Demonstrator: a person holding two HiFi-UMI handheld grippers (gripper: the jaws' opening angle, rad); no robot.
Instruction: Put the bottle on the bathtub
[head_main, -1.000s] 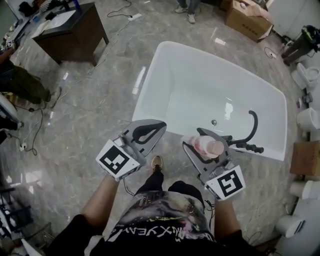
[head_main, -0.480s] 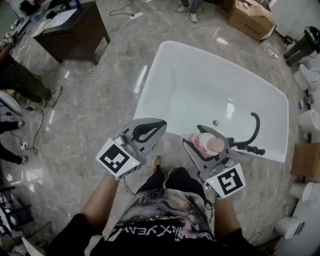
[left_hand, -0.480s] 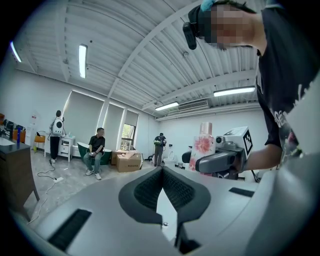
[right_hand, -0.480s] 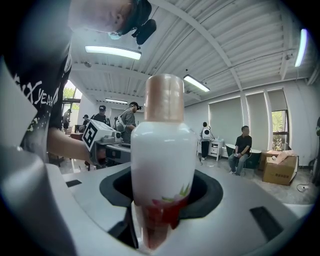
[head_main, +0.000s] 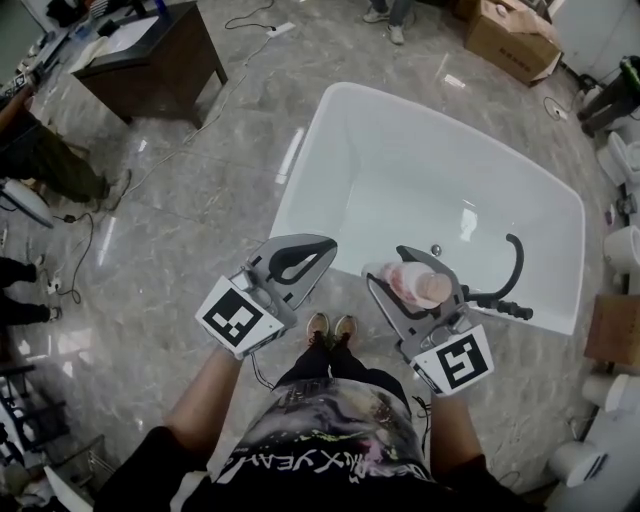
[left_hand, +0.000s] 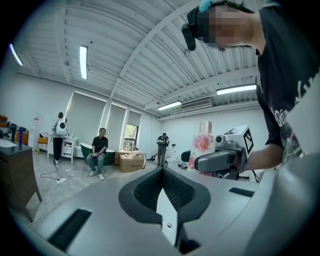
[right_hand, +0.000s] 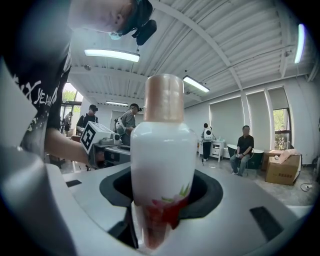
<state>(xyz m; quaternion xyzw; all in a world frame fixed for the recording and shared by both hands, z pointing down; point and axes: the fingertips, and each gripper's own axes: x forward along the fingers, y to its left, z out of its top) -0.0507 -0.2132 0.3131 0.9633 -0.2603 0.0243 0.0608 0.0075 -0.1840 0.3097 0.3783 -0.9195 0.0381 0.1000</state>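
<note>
Bottle (head_main: 421, 286) sits clamped upright in right gripper (head_main: 414, 279).

We stand in a big industrial hall fitted out like a bathroom showroom: a freestanding white bathtub (head_main: 305, 170) on a polished marble floor (head_main: 200, 200), toilets (head_main: 622, 245) alongside, cardboard boxes (head_main: 510, 40), and a corrugated metal ceiling (left_hand: 125, 50) with strip lights (left_hand: 83, 61).

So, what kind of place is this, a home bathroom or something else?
Probably a large hall used as a bathroom-fixture showroom or test space, not a home: a freestanding white bathtub stands on an open marble-like floor, toilets line the right edge, and a cardboard box sits beyond.
</note>
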